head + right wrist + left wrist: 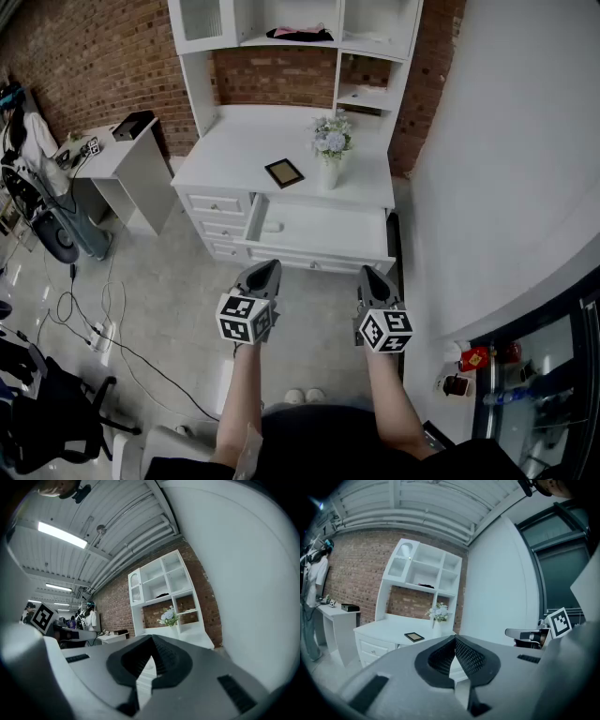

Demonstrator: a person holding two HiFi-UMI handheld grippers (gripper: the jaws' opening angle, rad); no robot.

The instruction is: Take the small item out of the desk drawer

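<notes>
While the left tool and right tool hang closed and empty, well short of the desk, the item lies at the open drawer's left end. It looks small, light and probably stiff, so a pinch across its middle should do. Only the head view shows it; the 2 gripper views look over the desk top, past the drawer.
</notes>
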